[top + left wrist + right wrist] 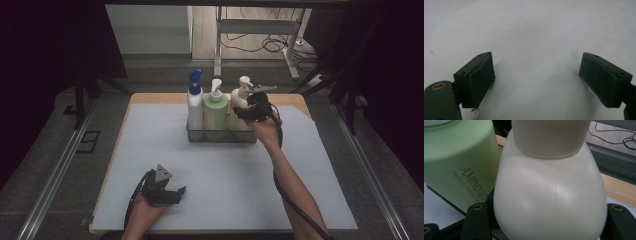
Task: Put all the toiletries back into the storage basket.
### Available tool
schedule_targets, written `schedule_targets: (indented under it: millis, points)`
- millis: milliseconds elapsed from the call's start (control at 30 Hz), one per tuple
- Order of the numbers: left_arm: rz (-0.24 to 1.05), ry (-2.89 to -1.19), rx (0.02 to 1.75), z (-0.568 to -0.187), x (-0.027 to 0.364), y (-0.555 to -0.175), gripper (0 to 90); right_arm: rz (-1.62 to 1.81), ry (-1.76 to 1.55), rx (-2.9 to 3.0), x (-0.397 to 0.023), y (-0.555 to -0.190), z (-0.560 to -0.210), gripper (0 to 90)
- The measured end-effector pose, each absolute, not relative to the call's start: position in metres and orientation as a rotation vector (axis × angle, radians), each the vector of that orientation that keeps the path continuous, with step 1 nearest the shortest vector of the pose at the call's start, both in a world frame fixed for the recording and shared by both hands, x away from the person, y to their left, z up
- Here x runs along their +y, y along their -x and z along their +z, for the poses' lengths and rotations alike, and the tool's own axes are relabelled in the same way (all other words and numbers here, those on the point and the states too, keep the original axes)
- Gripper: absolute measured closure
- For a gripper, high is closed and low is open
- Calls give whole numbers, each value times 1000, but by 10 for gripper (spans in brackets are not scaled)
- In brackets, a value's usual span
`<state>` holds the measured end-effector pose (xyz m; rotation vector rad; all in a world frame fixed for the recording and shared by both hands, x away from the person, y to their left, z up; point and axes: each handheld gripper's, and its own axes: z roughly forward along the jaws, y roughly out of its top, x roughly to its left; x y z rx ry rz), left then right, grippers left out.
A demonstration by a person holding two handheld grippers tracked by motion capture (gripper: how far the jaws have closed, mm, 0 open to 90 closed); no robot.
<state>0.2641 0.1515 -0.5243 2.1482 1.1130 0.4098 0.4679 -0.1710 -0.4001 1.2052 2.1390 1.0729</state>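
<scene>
Overhead, the right gripper [248, 111] clasped the cream pump bottle [241, 100] in the wire rack [220, 135] on the white mat [150, 165]. Next, the left gripper [536, 77] gaped wide, empty. Lastly, cream bottle [551, 195] sat between half-closed jaws.

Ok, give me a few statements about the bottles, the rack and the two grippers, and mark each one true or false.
1. Three pump bottles stand in the clear rack. True.
2. The green bottle stands at the rack's left end. False: it is in the middle, between the blue-capped white bottle and the cream bottle.
3. The right gripper is at the cream bottle, its jaws on either side of the body. True.
4. The left gripper holds a bottle. False: its jaws stand wide open over the bare white mat.
5. The cream bottle lies on its side. False: it stands upright in the rack.
</scene>
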Motion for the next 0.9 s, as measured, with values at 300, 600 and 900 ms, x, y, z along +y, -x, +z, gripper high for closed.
schedule_targets:
  millis: [300,600,900]
  points:
    - [410,-2148,1113,-524,151,-264,125,1066,-1213,2145,-173,-467,-406,372]
    - [409,-2146,1114,-524,151,-264,125,1070,-1225,2142,-175,-467,-409,370]
    - [409,-2147,1113,-524,151,-264,125,1093,-1216,2143,-180,-466,-411,359]
